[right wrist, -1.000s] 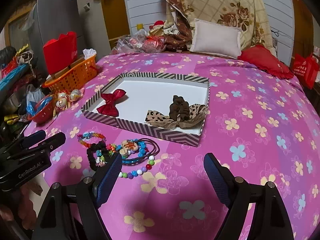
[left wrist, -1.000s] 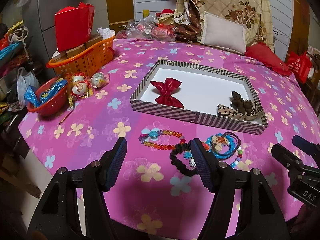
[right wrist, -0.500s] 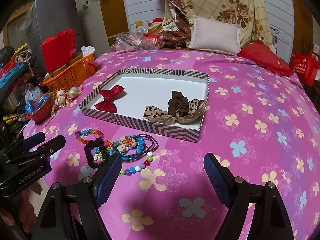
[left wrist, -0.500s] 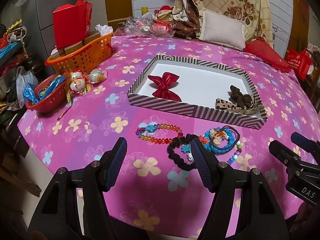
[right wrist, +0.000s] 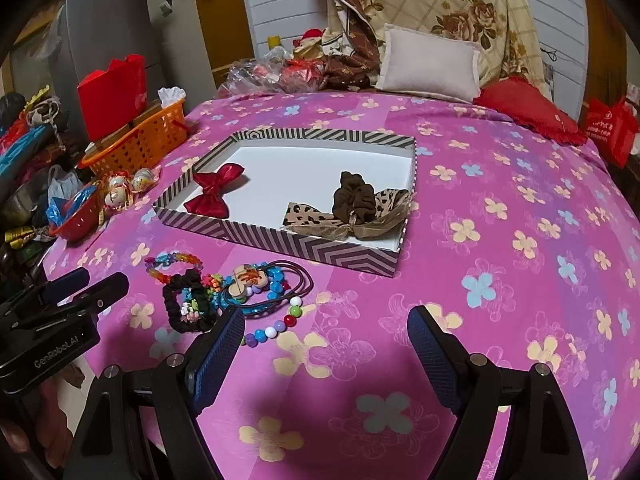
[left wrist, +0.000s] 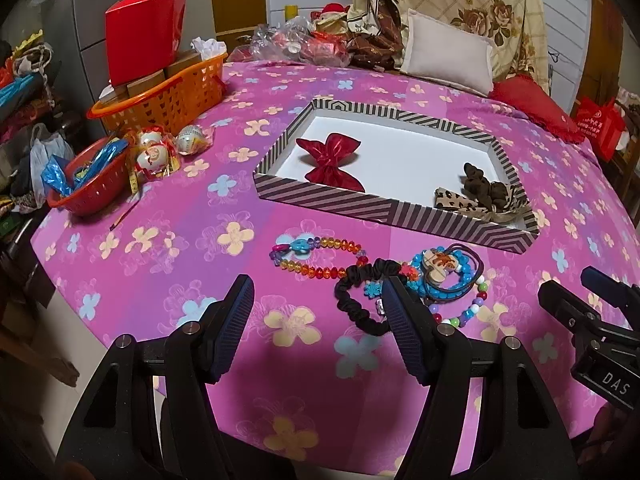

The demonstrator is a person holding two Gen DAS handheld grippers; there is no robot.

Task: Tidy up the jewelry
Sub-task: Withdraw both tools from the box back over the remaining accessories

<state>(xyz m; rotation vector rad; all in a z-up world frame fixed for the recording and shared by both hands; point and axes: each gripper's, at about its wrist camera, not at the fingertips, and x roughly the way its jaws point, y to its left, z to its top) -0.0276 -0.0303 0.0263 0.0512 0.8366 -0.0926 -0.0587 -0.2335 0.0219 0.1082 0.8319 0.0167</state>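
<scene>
1. The left gripper (left wrist: 318, 320) hangs above the near edge of the pink flowered tablecloth (left wrist: 180, 240) with its jaws spread wide and nothing between them.
2. The right gripper (right wrist: 326, 344) hovers over the same cloth, further right, also wide open and empty; each gripper shows at the edge of the other's view.
3. A striped tray (left wrist: 340, 202) with a white floor sits mid-table. Inside it lie a red bow (left wrist: 330, 162) toward the left and, at the near right corner, a leopard-print bow (right wrist: 316, 218) with a brown scrunchie (right wrist: 354, 198) resting on it.
4. The loose jewelry lies on the cloth just near of the tray — none of it inside:
   - a rainbow bead bracelet (left wrist: 316, 258) at the left of the cluster;
   - a black scrunchie (left wrist: 356, 300) touching it, partly hidden behind the left gripper's right finger in the left wrist view;
   - a blue bead bracelet (left wrist: 452, 276) with a wooden charm, tangled with dark hair elastics (right wrist: 298, 280);
   - a string of mixed round beads (right wrist: 276, 326) at the near side, just beside the right gripper's left finger.
5. At the far left stand an orange basket (left wrist: 168, 100) holding a red bag (left wrist: 142, 36), and nearer, a red bowl (left wrist: 86, 186) with wrapped ornaments (left wrist: 156, 152) beside it.
6. Pillows (right wrist: 430, 64) are heaped at the far end.
</scene>
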